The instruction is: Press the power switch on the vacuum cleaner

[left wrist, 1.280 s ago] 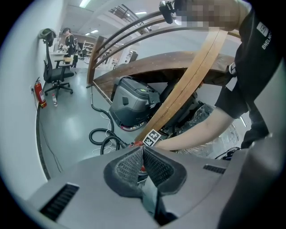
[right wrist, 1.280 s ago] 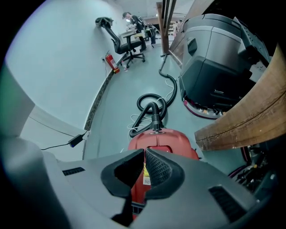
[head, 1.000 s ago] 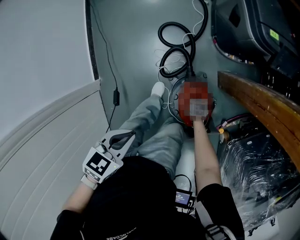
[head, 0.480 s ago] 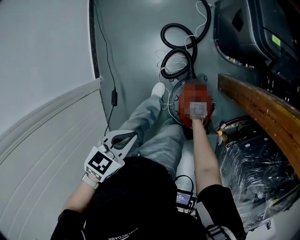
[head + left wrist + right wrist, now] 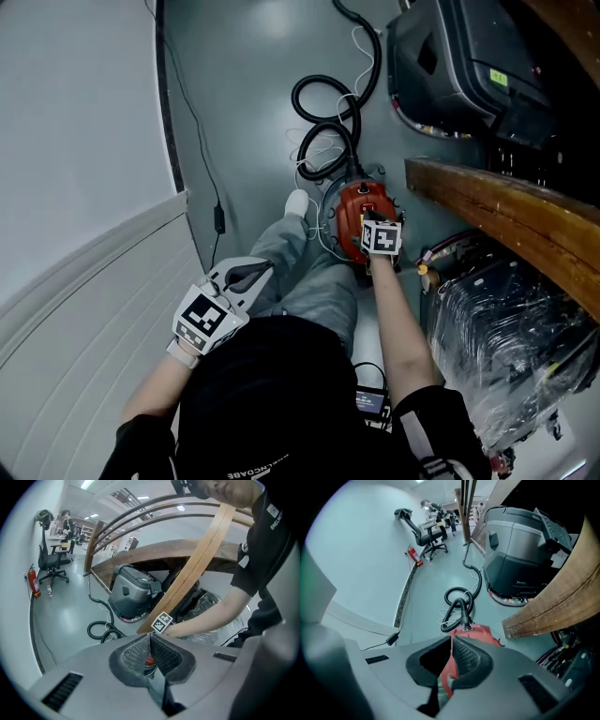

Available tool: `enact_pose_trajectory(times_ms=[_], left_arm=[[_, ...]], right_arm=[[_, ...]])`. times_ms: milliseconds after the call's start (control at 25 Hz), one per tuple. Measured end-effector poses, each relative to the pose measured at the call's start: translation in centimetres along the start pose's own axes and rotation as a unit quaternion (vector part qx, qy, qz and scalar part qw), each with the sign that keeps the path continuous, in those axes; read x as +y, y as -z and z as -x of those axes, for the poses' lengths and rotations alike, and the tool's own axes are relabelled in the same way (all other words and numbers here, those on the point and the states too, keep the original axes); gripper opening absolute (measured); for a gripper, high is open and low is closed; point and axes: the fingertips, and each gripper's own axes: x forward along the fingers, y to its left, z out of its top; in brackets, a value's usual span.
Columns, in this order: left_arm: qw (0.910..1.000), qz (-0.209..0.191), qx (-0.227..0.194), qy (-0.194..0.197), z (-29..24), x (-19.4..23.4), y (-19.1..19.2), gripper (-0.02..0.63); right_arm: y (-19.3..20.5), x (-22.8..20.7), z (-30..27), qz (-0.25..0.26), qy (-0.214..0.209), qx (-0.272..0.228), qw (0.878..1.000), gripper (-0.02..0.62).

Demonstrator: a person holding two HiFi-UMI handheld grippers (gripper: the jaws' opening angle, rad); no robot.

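Note:
The red vacuum cleaner (image 5: pixel 354 214) lies on the grey floor, and its black hose (image 5: pixel 323 112) coils away beyond it. My right gripper (image 5: pixel 379 232), with its marker cube up, is at the vacuum's top; its jaws are shut with nothing between them. In the right gripper view the shut tips (image 5: pixel 452 639) hover just above the red body (image 5: pixel 480 632), and the hose (image 5: pixel 457 604) is ahead. My left gripper (image 5: pixel 255 274) is held back by the left knee, shut and empty. In the left gripper view a bit of the red vacuum (image 5: pixel 149 660) shows behind the closed pads (image 5: pixel 136 653).
A large grey floor machine (image 5: pixel 459 66) stands at the far right. A curved wooden beam (image 5: pixel 497 202) hangs over plastic-wrapped gear (image 5: pixel 506 347). A white wall panel (image 5: pixel 75 309) runs along the left. A black cable with an adapter (image 5: pixel 217 220) lies by the wall. The person's leg (image 5: pixel 309 272) stretches toward the vacuum.
The head view has shifted, so the scene sits lower and further left. The right gripper stays at the vacuum's top. The left gripper has barely moved.

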Motion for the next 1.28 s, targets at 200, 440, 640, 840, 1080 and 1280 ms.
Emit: enact_pose_trajectory(times_ms=[200, 440, 640, 840, 1080, 1280], left_arm=[[0.9988, -0.04, -0.009, 0.025, 0.1, -0.4, -3.1, 0.015], [0.9955, -0.076, -0.028, 0.05, 0.4, -1.0, -6.2, 0.014], [0.9921, -0.093, -0.031, 0.079, 0.9, -2.5, -7.9, 0.015], [0.9849, -0.128, -0.039, 0.11, 0.6, -5.0, -11.0, 0.014], [0.9725, -0.163, -0.059, 0.155, -0.2, -9.3, -15.5, 0.014], [0.9618, -0.189, -0.078, 0.182, -0.5, -14.1, -17.9, 0.015]], right_arm=[[-1.6, 1.4, 7.0, 0.012, 0.001, -0.036, 0.999, 0.026], [-2.7, 2.7, 14.2, -0.007, 0.004, -0.085, 0.996, 0.026], [-4.2, 4.2, 21.2, -0.036, 0.003, -0.14, 0.99, 0.026], [-6.4, 5.8, 29.1, -0.045, 0.006, -0.214, 0.976, 0.026], [-7.7, 6.5, 38.7, -0.074, 0.016, -0.31, 0.948, 0.026], [-6.8, 7.3, 45.9, -0.072, 0.015, -0.396, 0.915, 0.026]])
